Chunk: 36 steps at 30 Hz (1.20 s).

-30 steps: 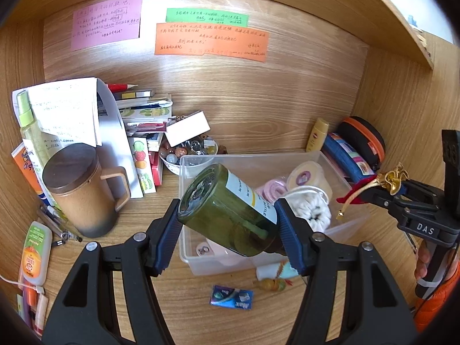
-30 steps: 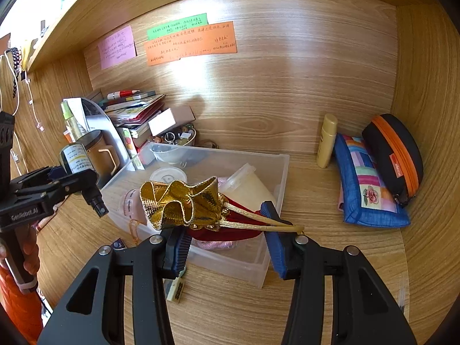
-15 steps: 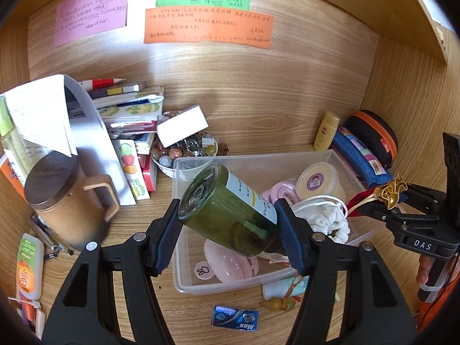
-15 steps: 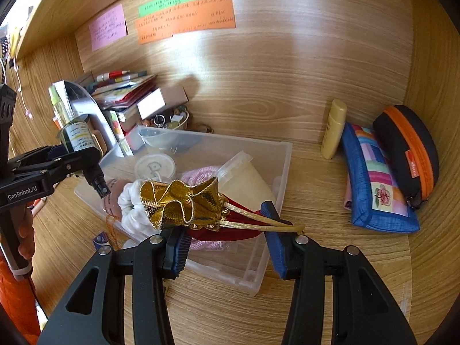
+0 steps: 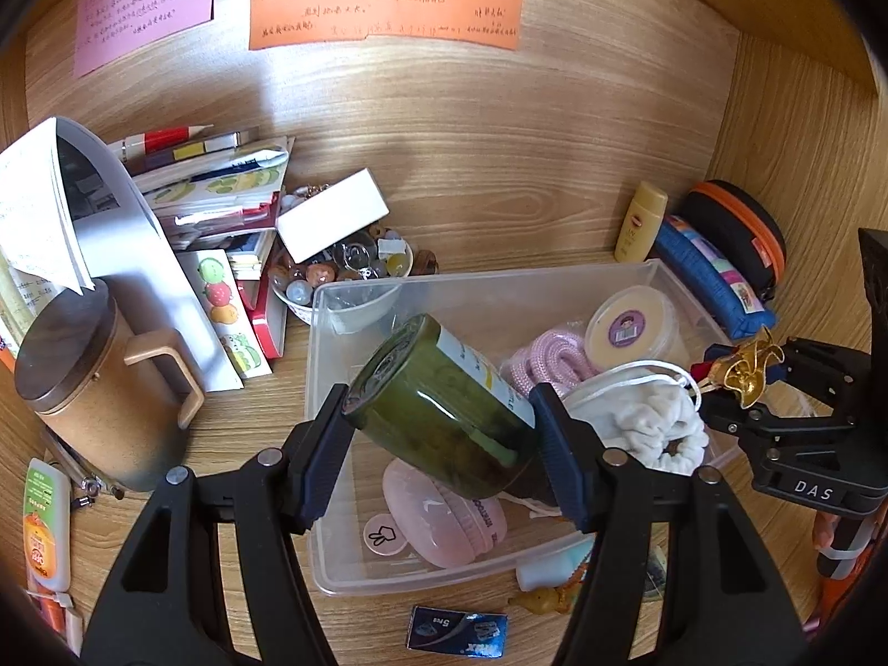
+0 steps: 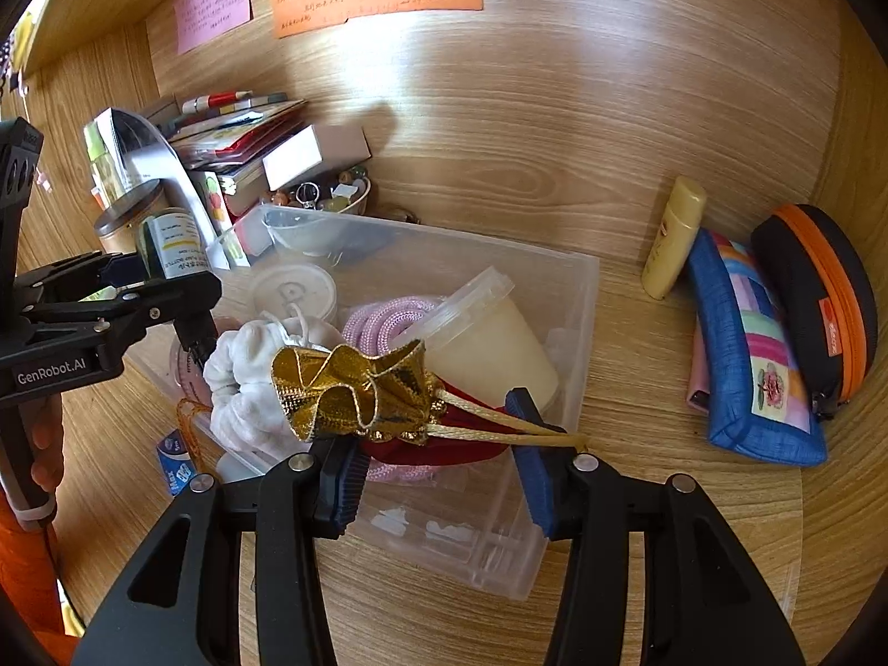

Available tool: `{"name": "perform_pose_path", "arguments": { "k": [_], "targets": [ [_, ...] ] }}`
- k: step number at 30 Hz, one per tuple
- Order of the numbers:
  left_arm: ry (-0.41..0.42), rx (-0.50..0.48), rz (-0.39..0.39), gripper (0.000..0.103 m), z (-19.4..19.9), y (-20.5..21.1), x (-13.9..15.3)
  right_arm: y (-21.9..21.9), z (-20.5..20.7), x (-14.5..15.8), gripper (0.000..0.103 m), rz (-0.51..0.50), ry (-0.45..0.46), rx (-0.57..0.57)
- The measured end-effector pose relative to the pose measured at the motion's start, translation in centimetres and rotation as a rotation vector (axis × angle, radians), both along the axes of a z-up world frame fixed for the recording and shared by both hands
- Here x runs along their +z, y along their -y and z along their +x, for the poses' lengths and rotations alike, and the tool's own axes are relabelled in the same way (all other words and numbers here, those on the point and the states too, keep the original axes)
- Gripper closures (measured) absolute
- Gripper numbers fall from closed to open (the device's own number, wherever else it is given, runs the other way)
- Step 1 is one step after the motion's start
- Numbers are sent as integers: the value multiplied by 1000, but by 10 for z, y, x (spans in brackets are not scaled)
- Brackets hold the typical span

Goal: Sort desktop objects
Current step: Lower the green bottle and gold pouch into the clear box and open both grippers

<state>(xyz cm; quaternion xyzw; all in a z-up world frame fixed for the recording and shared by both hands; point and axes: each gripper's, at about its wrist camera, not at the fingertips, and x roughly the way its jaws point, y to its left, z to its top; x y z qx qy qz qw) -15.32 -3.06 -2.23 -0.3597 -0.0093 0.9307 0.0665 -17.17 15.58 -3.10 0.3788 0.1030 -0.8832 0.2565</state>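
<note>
Left gripper [image 5: 444,433] clamped on dark green glass jar with white label [image 5: 438,410], both blue pads pressed to its sides; jar tilted, base toward camera, hanging over clear plastic storage bin [image 5: 316,444]. Right gripper [image 6: 438,460] holding red drawstring pouch with gold ruffled top [image 6: 355,394] above bin's near edge, red cloth pinched between pads, cream cords trailing over right finger [image 6: 533,472]. Bin on wooden desk [image 6: 638,388], containing pink coiled rope [image 5: 546,358], white fluffy drawstring bag [image 5: 638,416], round cream tub with lid [image 5: 630,327], pink round case [image 5: 444,516]. Left of bin: brown lidded mug with handle [image 5: 94,388], stacked books [image 5: 222,194], bowl of beads [image 5: 344,272]. Right of bin: yellow lotion bottle [image 6: 674,238], blue patchwork pouch [image 6: 749,355], black case with orange zip [image 6: 821,299]. Small blue packet [image 5: 458,630] on desk in front of bin. Pink, green, orange notes [image 5: 383,5] on back panel.
</note>
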Motion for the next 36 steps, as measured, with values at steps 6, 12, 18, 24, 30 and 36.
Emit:
{"name": "perform_pose_path", "arguments": {
  "k": [6,12,18,24,30,36],
  "targets": [
    [10,-3,-16,39,-4,-4,-4,5,-6,1,58,32,-7,4],
    [16,-9,-23,39,-6,-6,-6,13,-3,2,54,95,-21,19],
    [11,-10,-21,39,-3,-6,-4,17,2,2,47,156,-34,23],
    [9,-13,-8,39,1,-3,-2,13,5,4,39,156,0,15],
    [-2,-13,2,39,10,1,2,7,12,11,34,124,14,11],
    [-19,-10,5,36,20,5,9,2,23,17,25,107,10,6]
  ]
}}
